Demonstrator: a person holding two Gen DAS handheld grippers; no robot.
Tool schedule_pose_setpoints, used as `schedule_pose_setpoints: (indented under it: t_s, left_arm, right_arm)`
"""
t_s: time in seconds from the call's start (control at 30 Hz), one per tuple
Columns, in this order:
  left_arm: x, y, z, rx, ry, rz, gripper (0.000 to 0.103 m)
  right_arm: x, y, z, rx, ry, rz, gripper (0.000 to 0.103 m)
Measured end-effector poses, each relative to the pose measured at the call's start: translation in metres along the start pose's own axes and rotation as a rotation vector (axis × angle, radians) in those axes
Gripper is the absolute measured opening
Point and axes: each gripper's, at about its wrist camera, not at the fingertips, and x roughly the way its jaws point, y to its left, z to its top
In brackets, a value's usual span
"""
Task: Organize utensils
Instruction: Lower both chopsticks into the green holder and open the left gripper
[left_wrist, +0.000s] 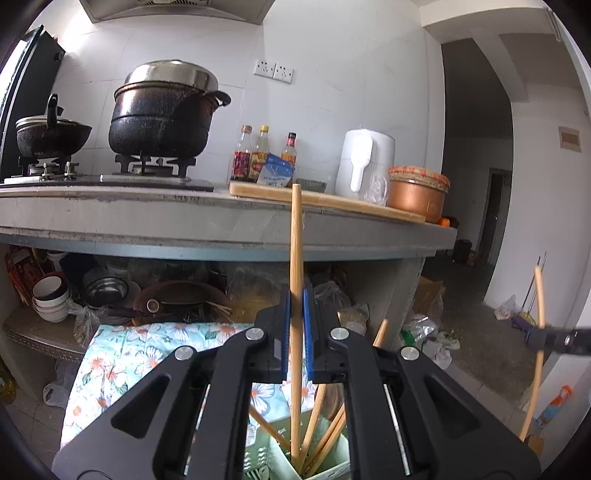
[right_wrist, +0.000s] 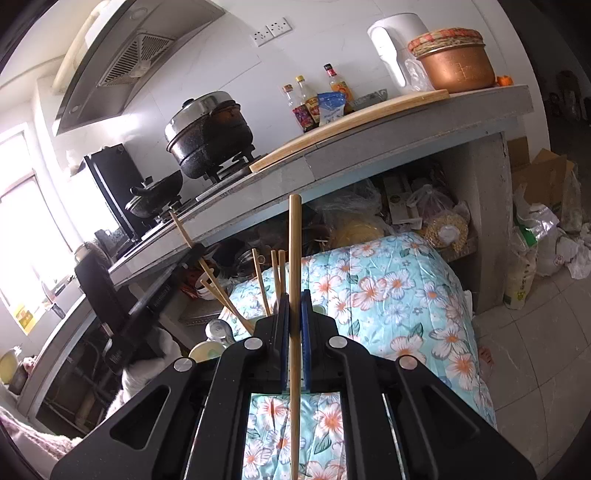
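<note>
My left gripper (left_wrist: 296, 295) is shut on a wooden chopstick (left_wrist: 296, 240) that stands upright. Its lower end dips into a pale green utensil holder (left_wrist: 266, 458), where several other chopsticks (left_wrist: 317, 410) lean. At the right edge of the left wrist view, my right gripper (left_wrist: 543, 336) grips a second chopstick (left_wrist: 540, 295). In the right wrist view, the right gripper (right_wrist: 294, 299) is shut on that upright chopstick (right_wrist: 294, 240). To its left, the left gripper (right_wrist: 195, 249) clamps its slanted chopstick (right_wrist: 181, 227). The tops of the other chopsticks (right_wrist: 275, 277) show behind the fingers.
A floral cloth (right_wrist: 388, 295) covers the surface below the grippers. Ahead runs a grey counter (left_wrist: 221, 221) with a black pot (left_wrist: 162, 118), sauce bottles (left_wrist: 258, 155), a cutting board (left_wrist: 332, 203), a white appliance (left_wrist: 364, 162) and a copper bowl (left_wrist: 417, 195). Bowls (left_wrist: 50, 299) and bags fill the shelf underneath.
</note>
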Motion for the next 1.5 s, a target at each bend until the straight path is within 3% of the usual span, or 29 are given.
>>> schedule_pose_setpoints:
  t_s: [0.13, 0.23, 0.3, 0.37, 0.53, 0.67, 0.9, 1.2, 1.5]
  left_arm:
    - [0.0, 0.006, -0.008, -0.017, 0.023, -0.003, 0.007]
    - [-0.004, 0.009, -0.012, -0.014, 0.031, 0.013, 0.025]
    - [-0.01, 0.01, -0.012, -0.015, 0.025, 0.017, 0.032]
    - [-0.017, 0.012, -0.011, -0.019, 0.018, 0.025, 0.046]
    - [-0.042, 0.017, -0.009, -0.037, 0.0, 0.017, 0.061]
    - [-0.061, 0.021, -0.016, -0.039, 0.025, -0.044, 0.072]
    - [-0.089, 0.03, -0.048, -0.063, 0.117, -0.15, 0.078]
    - [-0.098, 0.033, -0.082, -0.079, 0.187, -0.136, 0.078]
    - [-0.093, 0.032, -0.083, -0.08, 0.19, -0.143, 0.078]
  right_arm:
    - [0.004, 0.007, 0.009, -0.019, -0.011, 0.014, 0.006]
    - [0.004, 0.015, 0.022, -0.035, -0.034, 0.042, 0.006]
    - [0.005, 0.02, 0.033, -0.048, -0.051, 0.059, 0.006]
    - [0.006, 0.027, 0.045, -0.064, -0.074, 0.086, 0.006]
    - [0.02, 0.042, 0.075, -0.093, -0.115, 0.141, 0.006]
    - [0.04, 0.049, 0.092, -0.098, -0.129, 0.175, 0.006]
    - [0.091, 0.06, 0.093, -0.122, -0.086, 0.188, 0.006]
    - [0.141, 0.063, 0.067, -0.165, -0.028, 0.155, 0.006]
    - [0.154, 0.055, 0.051, -0.147, -0.002, 0.176, 0.006]
